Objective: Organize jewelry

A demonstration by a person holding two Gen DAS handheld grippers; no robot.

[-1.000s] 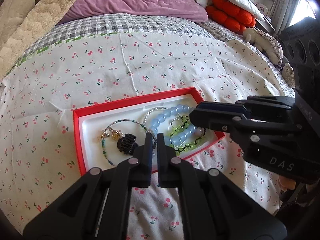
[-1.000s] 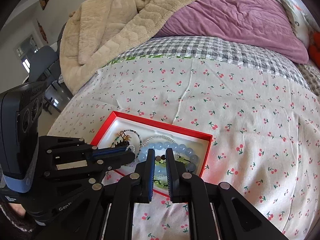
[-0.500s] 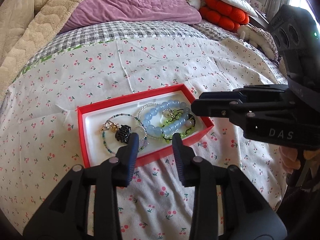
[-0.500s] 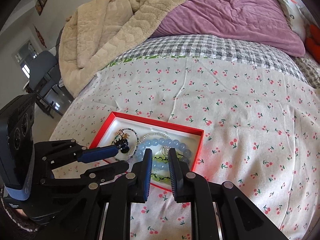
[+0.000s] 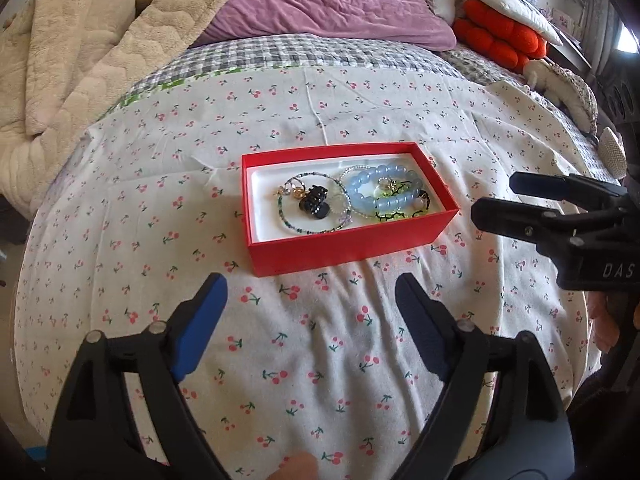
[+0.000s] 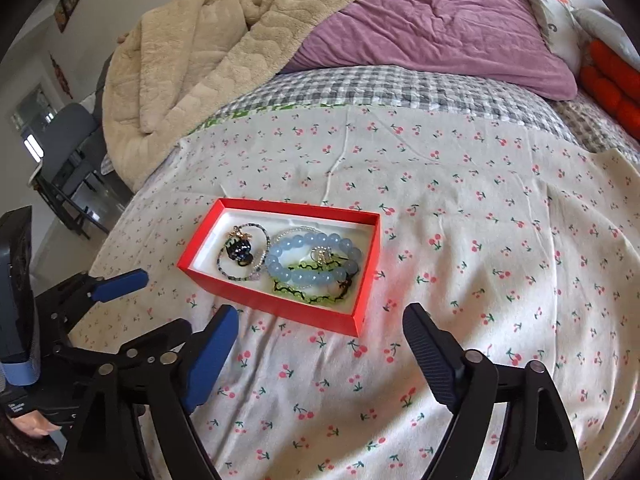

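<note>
The jewelry (image 5: 348, 202) lies gathered in the red box (image 5: 352, 246) mid-bed, likely already sorted. The left gripper (image 5: 310, 312) and right gripper (image 6: 320, 344) hover short of it, jaws opening, holding nothing.

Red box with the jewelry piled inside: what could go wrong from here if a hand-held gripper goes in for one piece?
1. In the red box, the blue bead bracelet lies over the green-and-black bracelet; lifting one may drag the other.
2. The black hair claw rests on the thin beaded bracelet and could snag it.
3. The box sits on a soft cherry-print sheet; pushing down may tip it.
</note>
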